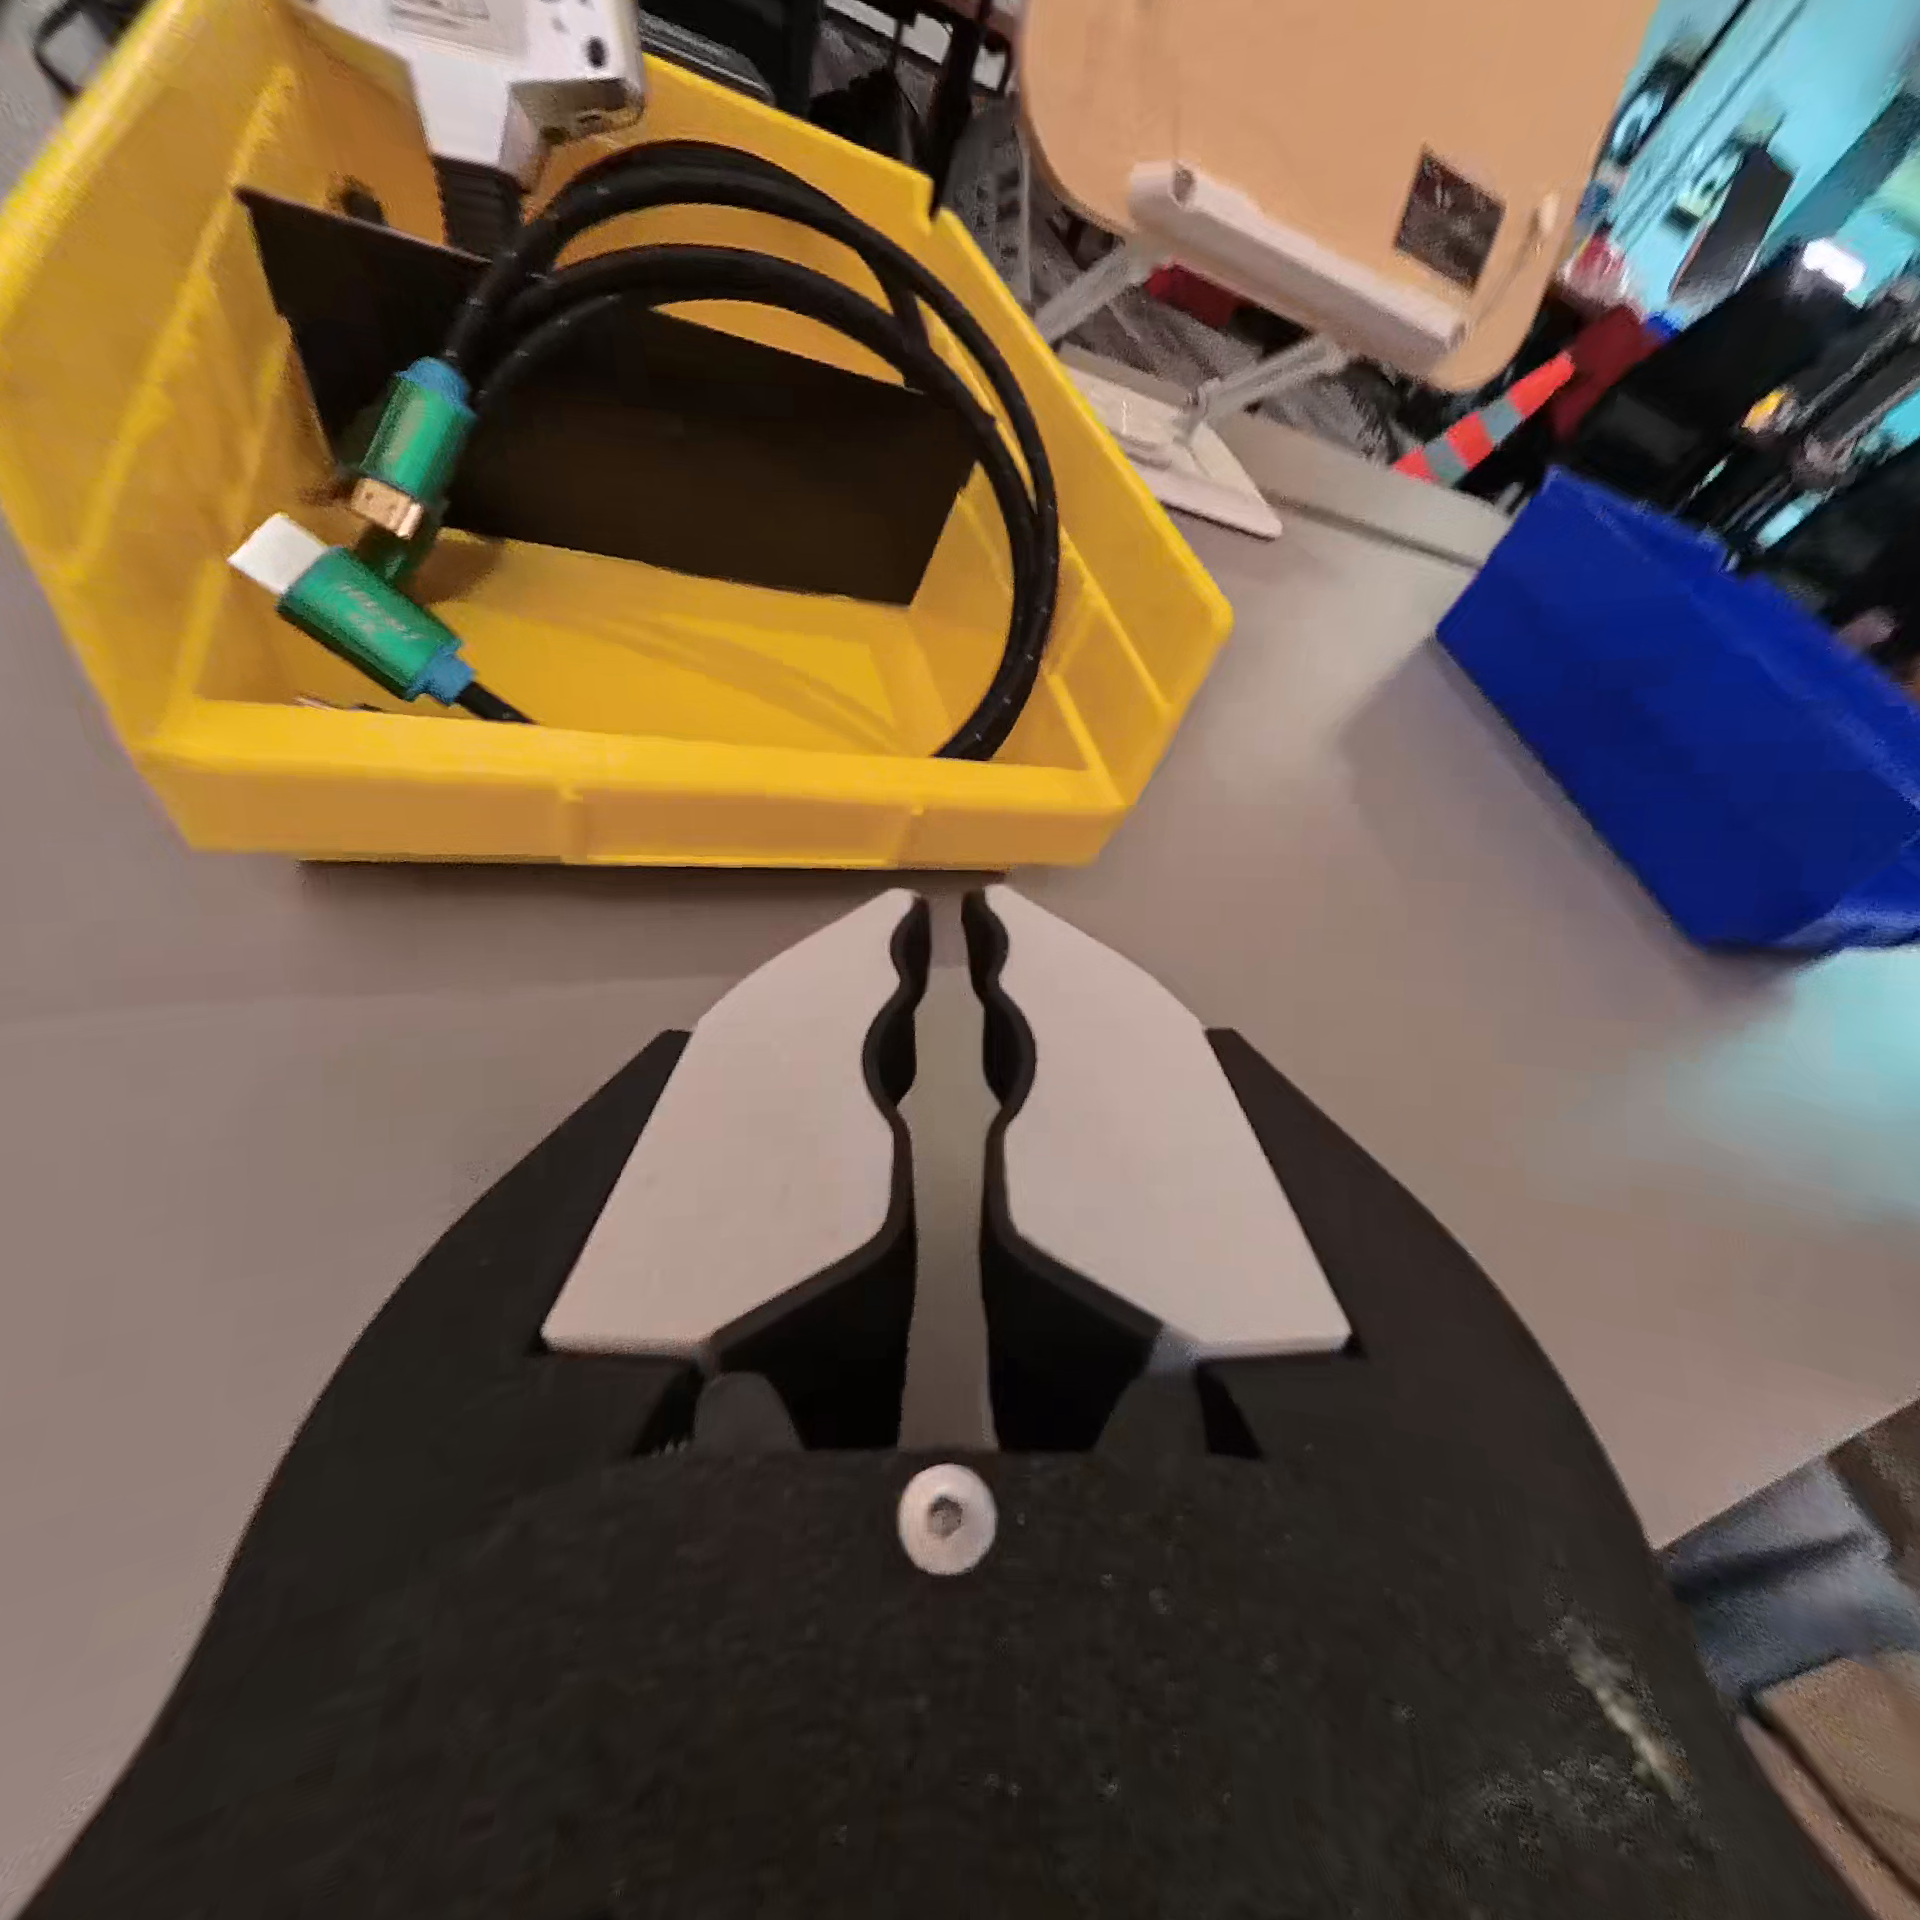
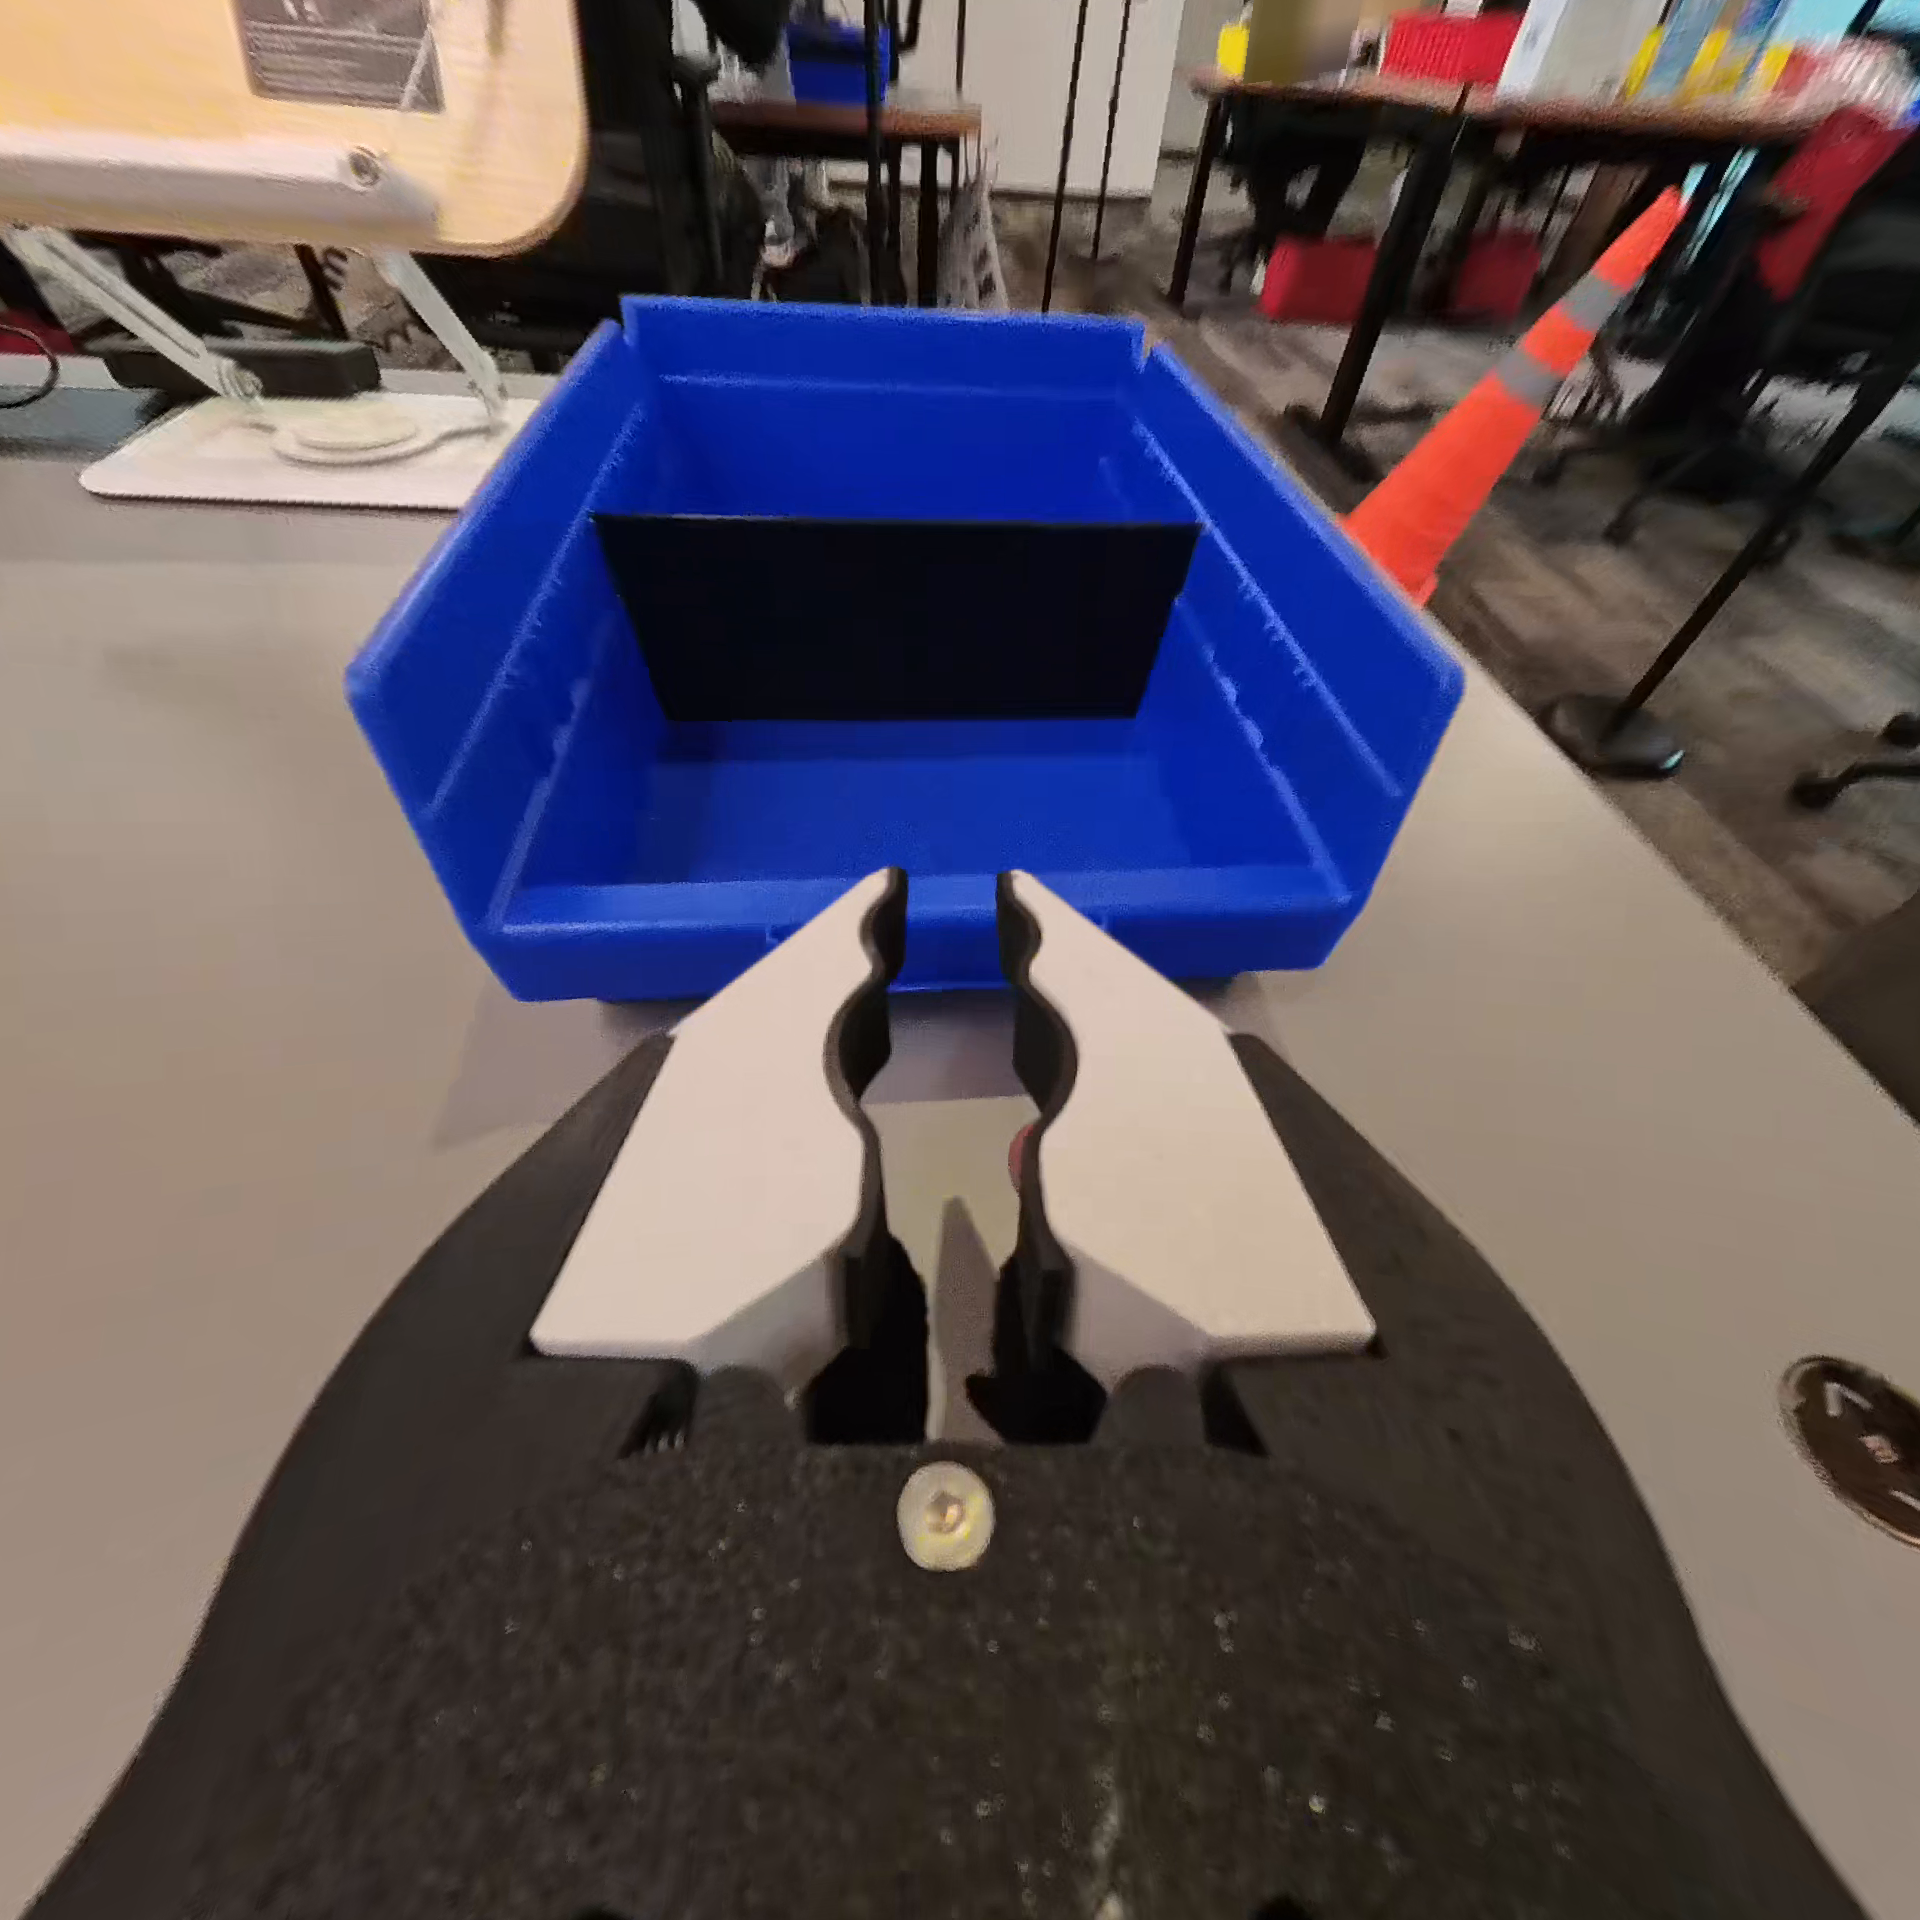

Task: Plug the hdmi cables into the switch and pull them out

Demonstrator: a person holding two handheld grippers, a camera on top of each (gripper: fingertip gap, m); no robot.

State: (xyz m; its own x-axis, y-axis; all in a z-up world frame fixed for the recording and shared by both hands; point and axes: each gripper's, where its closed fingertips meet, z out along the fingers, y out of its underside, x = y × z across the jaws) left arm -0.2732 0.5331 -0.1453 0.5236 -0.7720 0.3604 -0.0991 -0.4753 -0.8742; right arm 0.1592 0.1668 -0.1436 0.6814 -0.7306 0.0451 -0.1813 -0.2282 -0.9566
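- My left gripper [image 1: 940, 899] hangs over the grey table [image 1: 1299, 1039], its jaws a narrow slit apart, holding nothing.
- My right gripper [image 2: 951, 883] is slightly wider, also bare, facing the blue bin [image 2: 1299, 644].
- At eleven o'clock from the left, the yellow bin [image 1: 644, 810] holds the coiled HDMI cable [image 1: 935, 343]; its green plugs [image 1: 369, 629] lie at ten.
- I judge nothing is started: next I must open and reach in for a plug.

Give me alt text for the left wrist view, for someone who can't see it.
A yellow bin on a grey table holds a coiled black cable with two green plugs, ahead of the left tongs, which are nearly closed and empty. A black divider stands inside the bin, and a blue bin sits to the right.
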